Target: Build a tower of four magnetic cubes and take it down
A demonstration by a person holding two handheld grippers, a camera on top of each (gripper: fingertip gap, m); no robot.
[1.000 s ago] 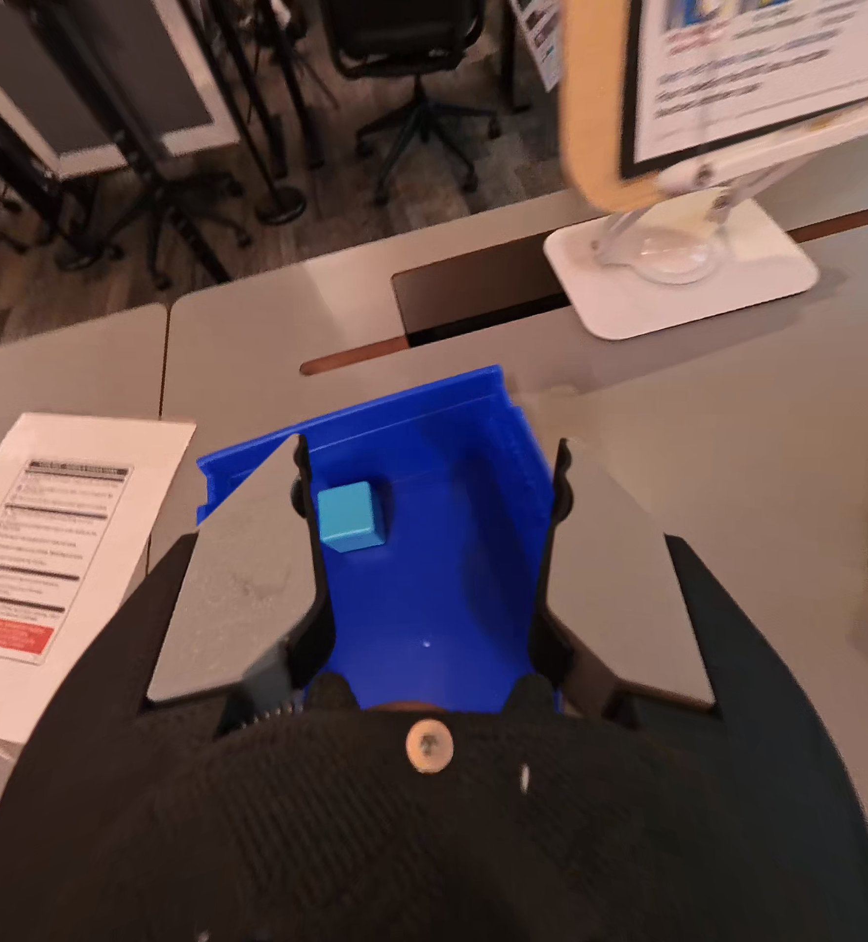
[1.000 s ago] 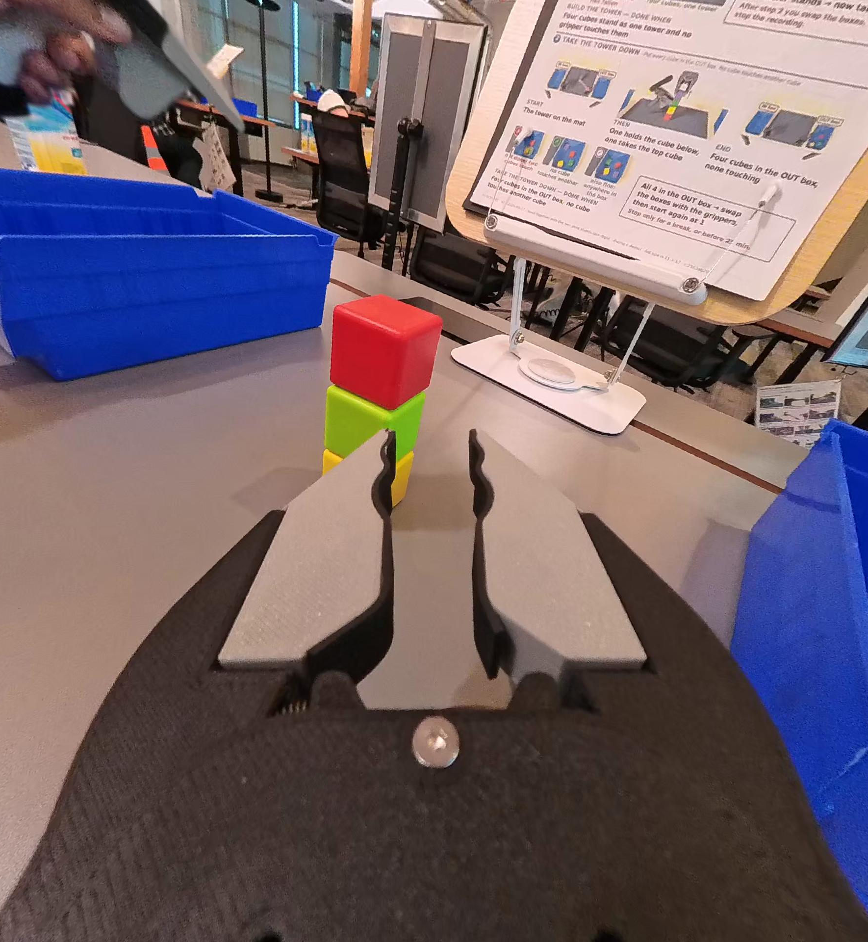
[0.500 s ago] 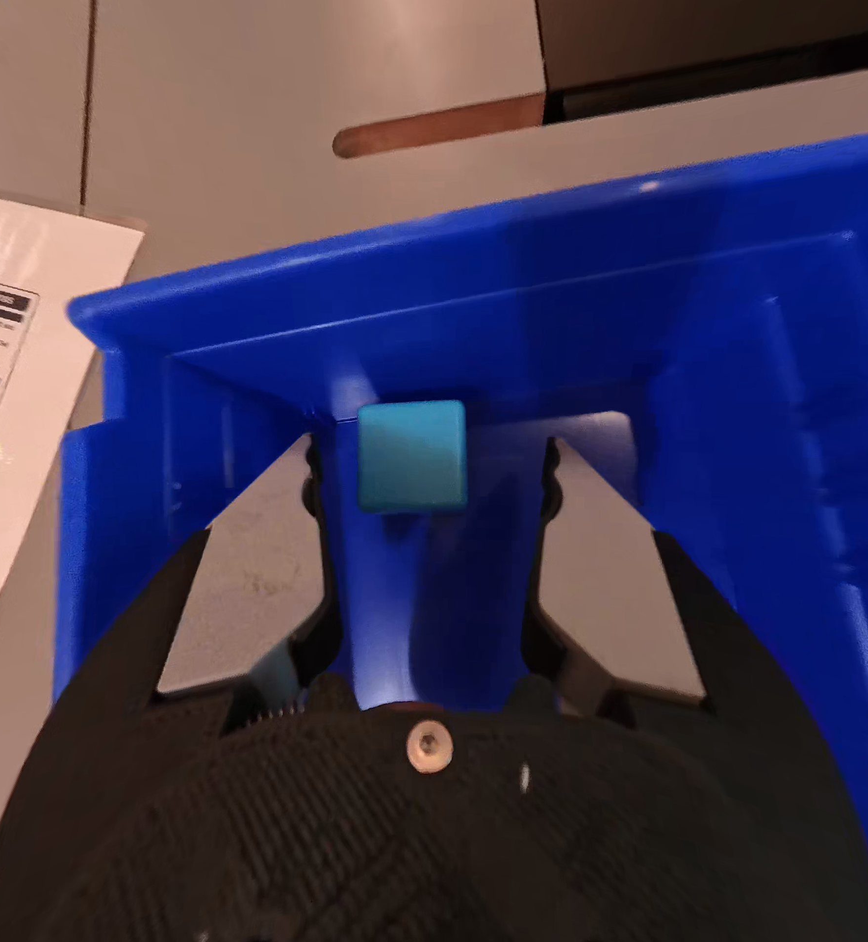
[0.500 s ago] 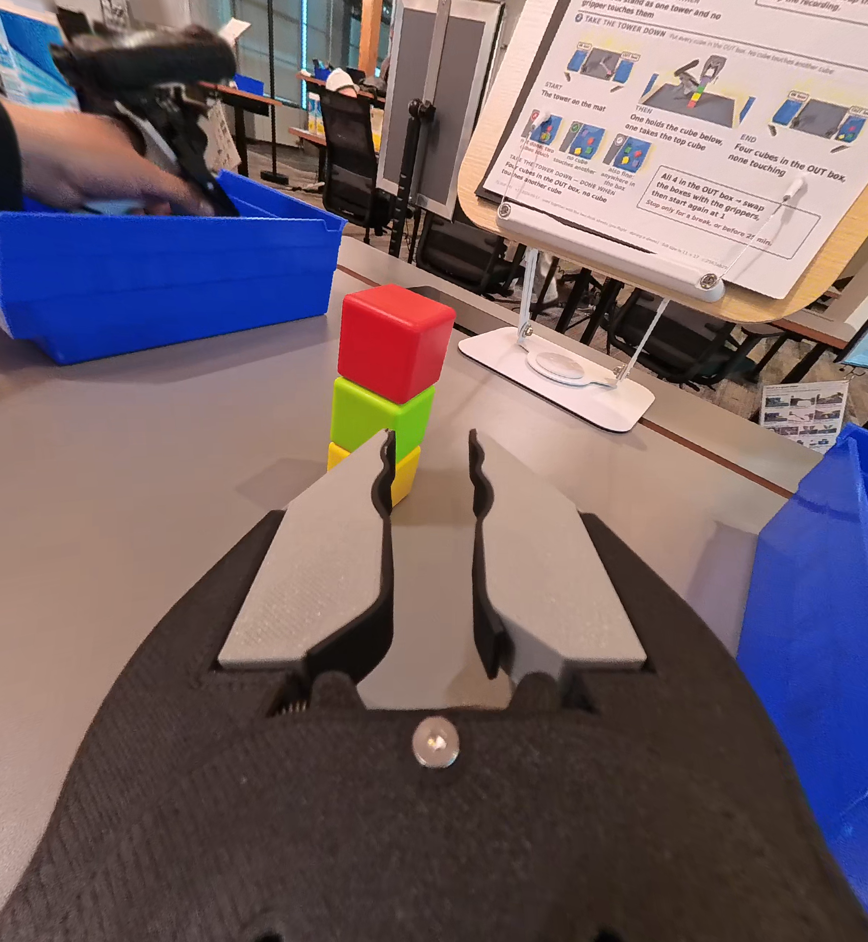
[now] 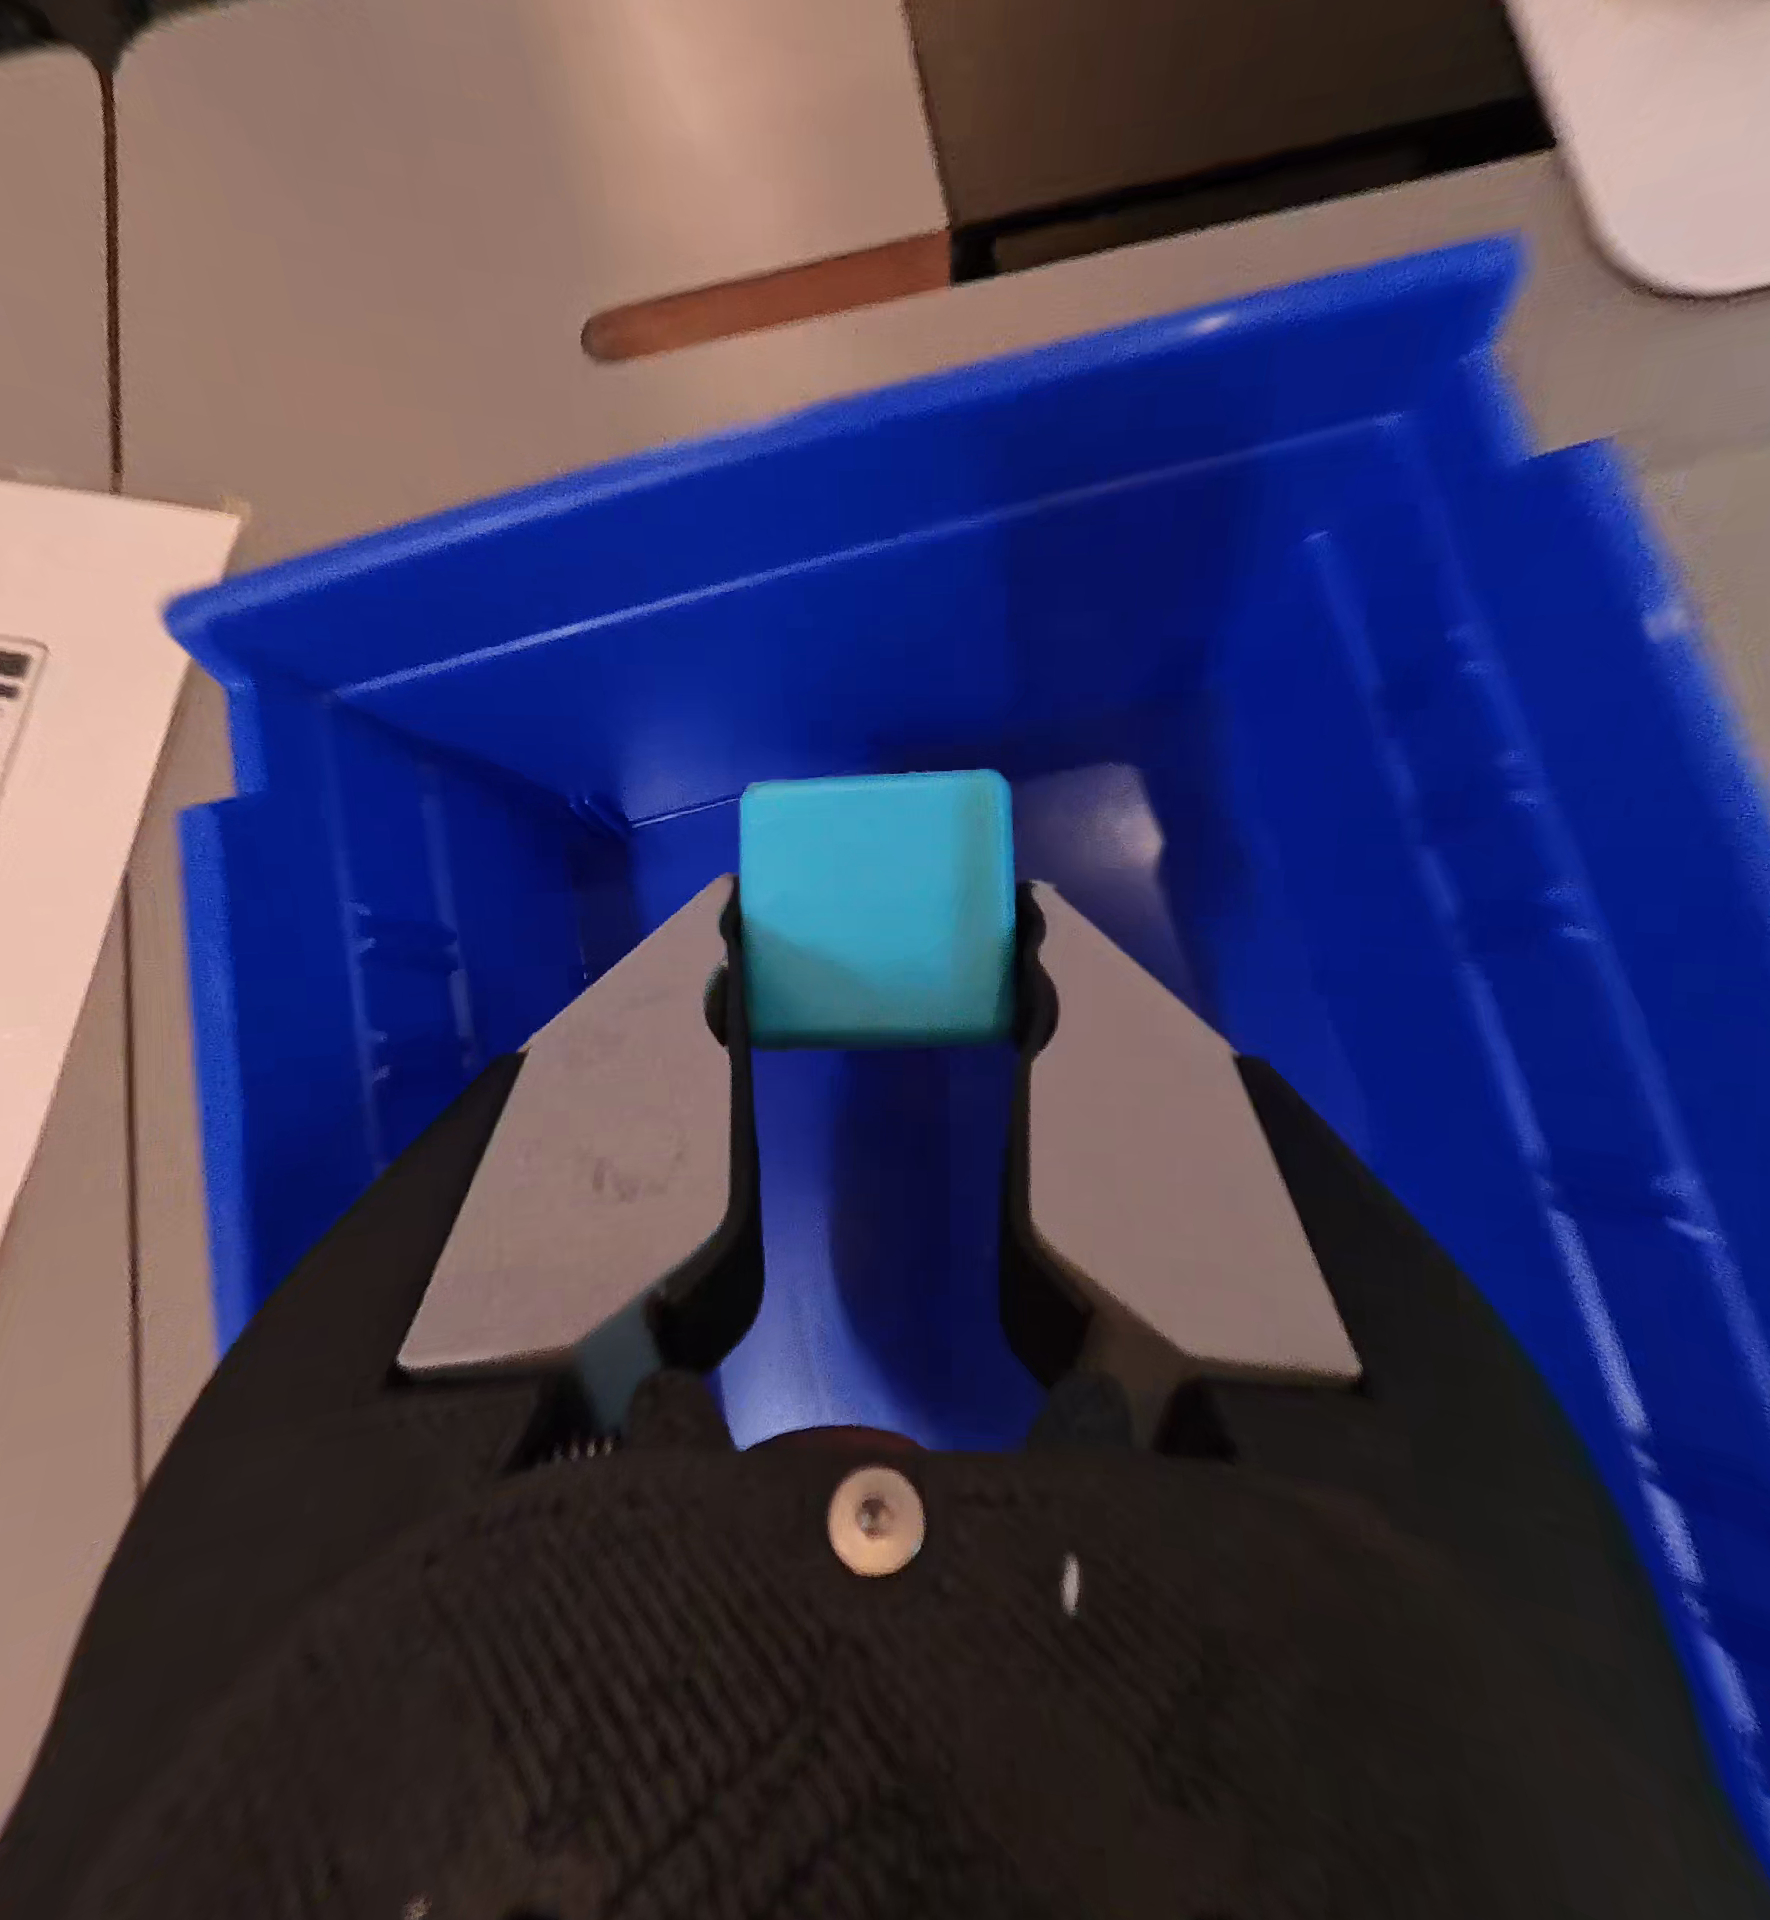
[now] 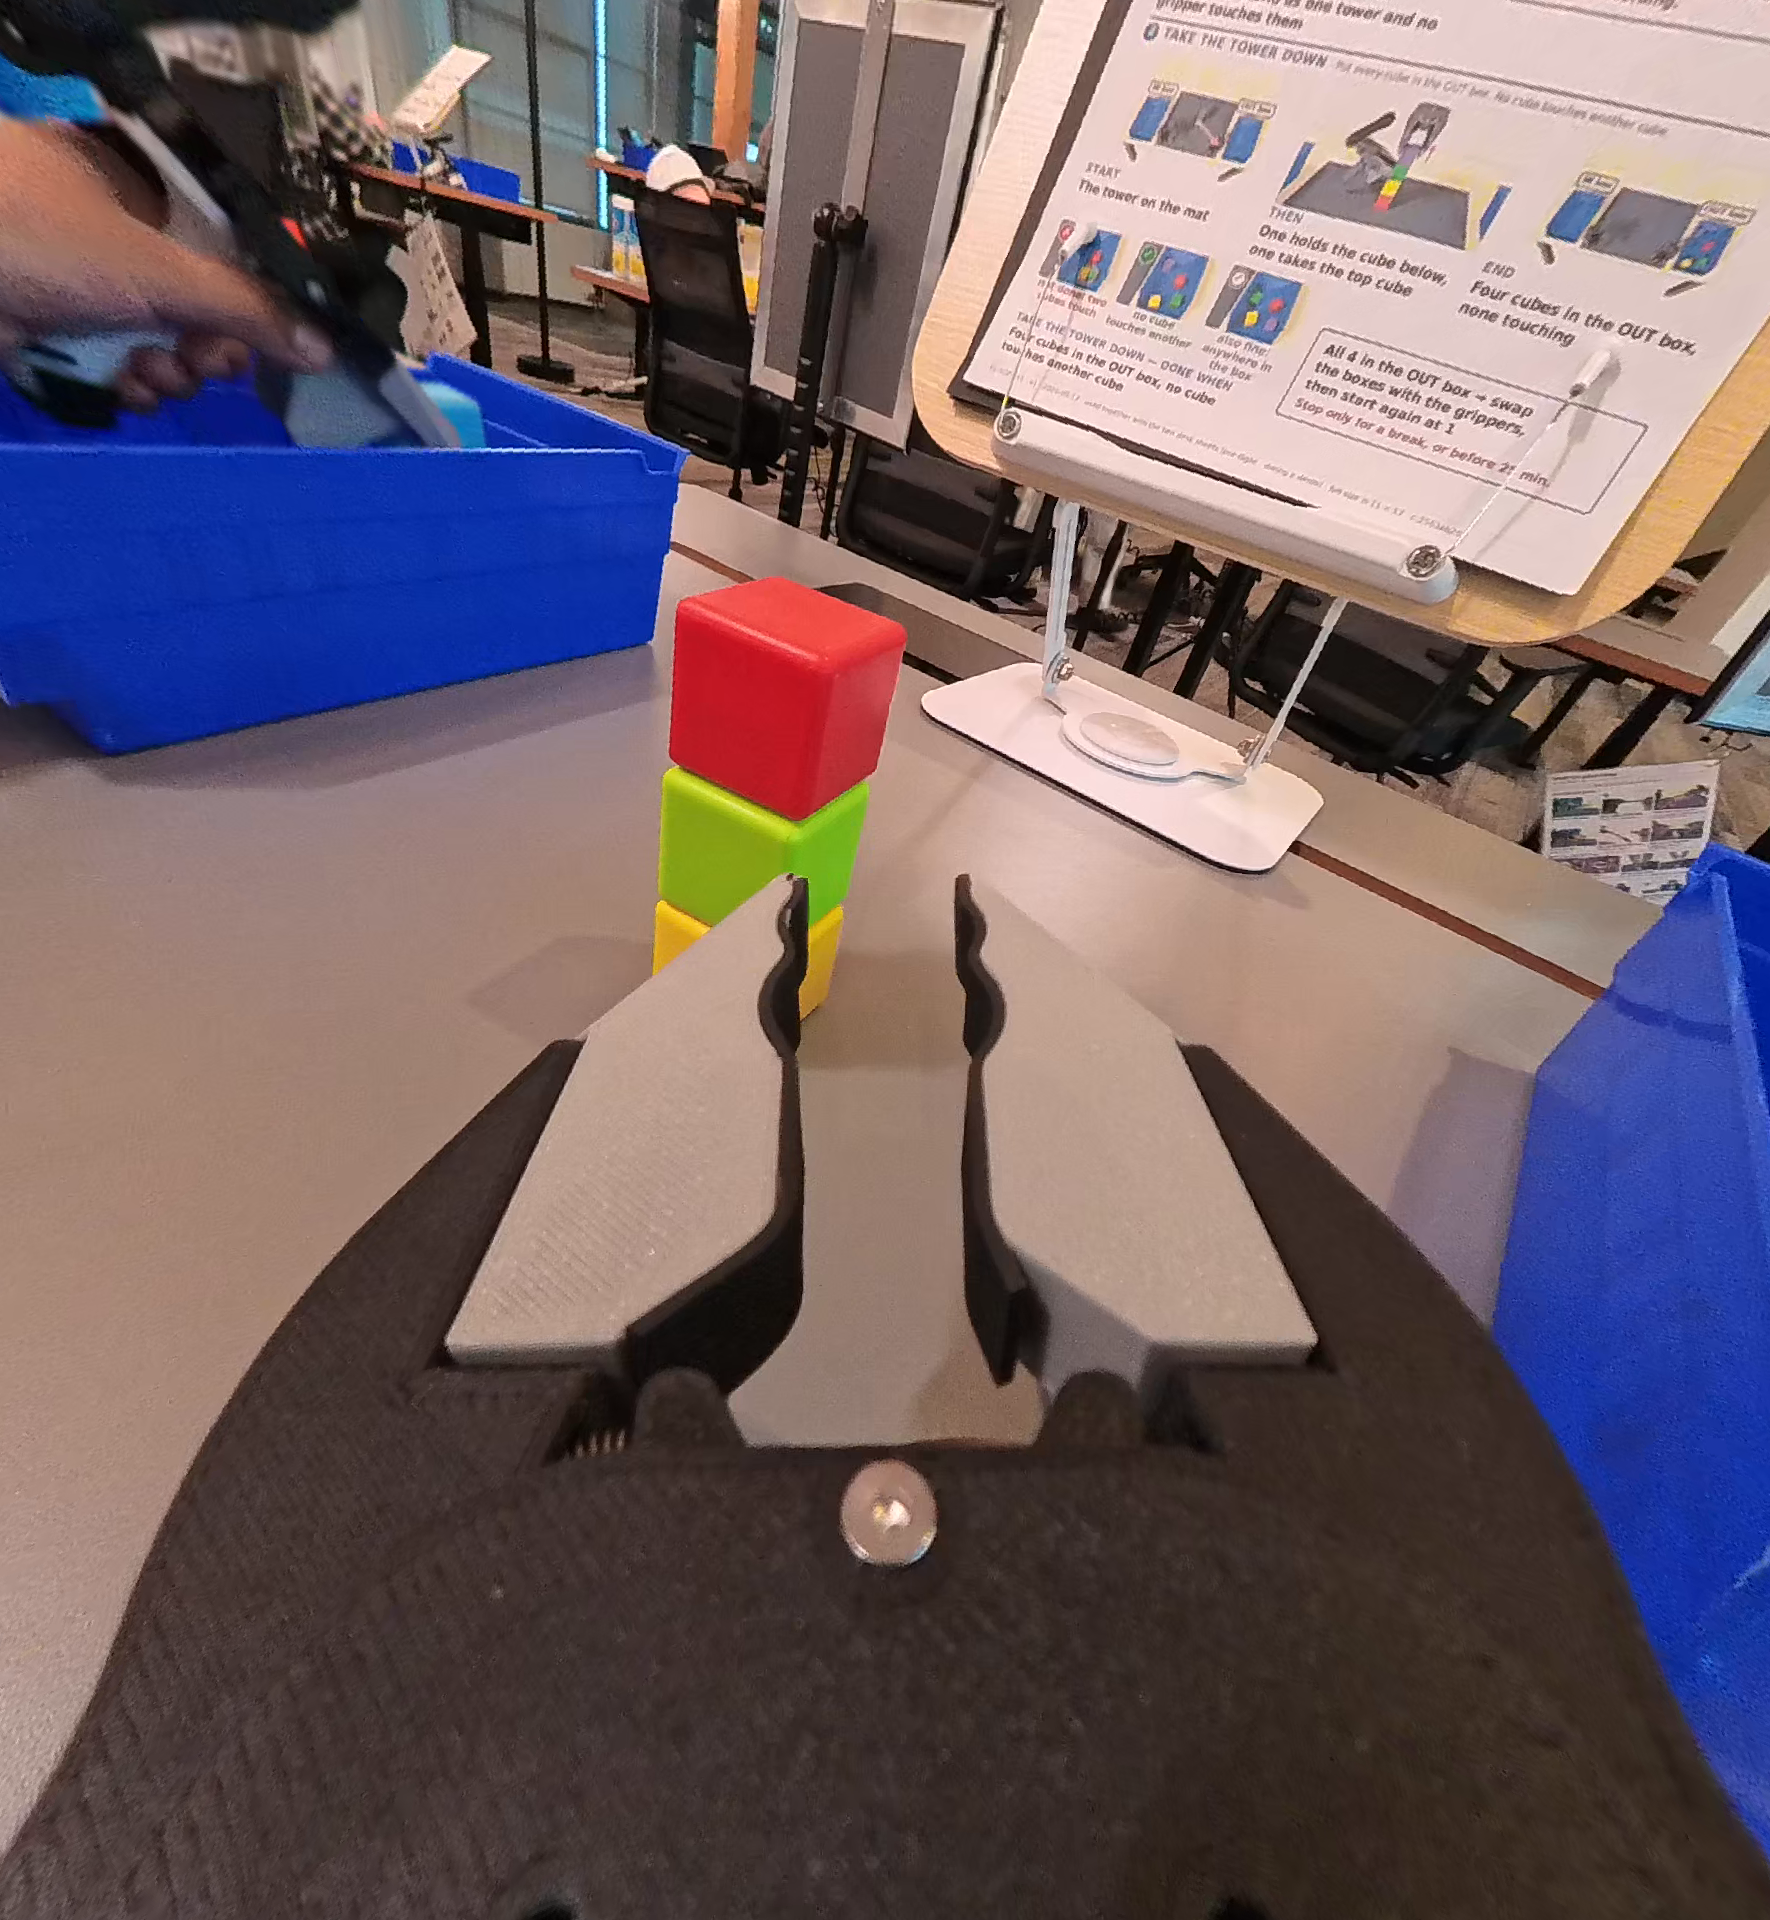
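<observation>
Left gripper (image 5: 876, 961) is clamping the turquoise cube (image 5: 876, 904) inside the blue bin (image 5: 1463, 790). Right gripper (image 6: 876, 914) is hovering, fingers apart, beside the red-green-yellow tower (image 6: 767, 790) on the grey table (image 6: 237, 987); office chairs (image 6: 694, 301) are standing behind.

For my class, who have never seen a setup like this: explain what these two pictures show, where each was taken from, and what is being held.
There is no robot here: a person holds a pair of hand-worked tongs in each hand, each carrying a camera that looks along its fingers. The left wrist view shows the left tongs shut on a light blue cube inside a blue bin. The right wrist view shows the right tongs, empty and slightly open, above a grey table. On it stands a tower: red cube on green cube on yellow cube. Behind is an instruction board.
</observation>
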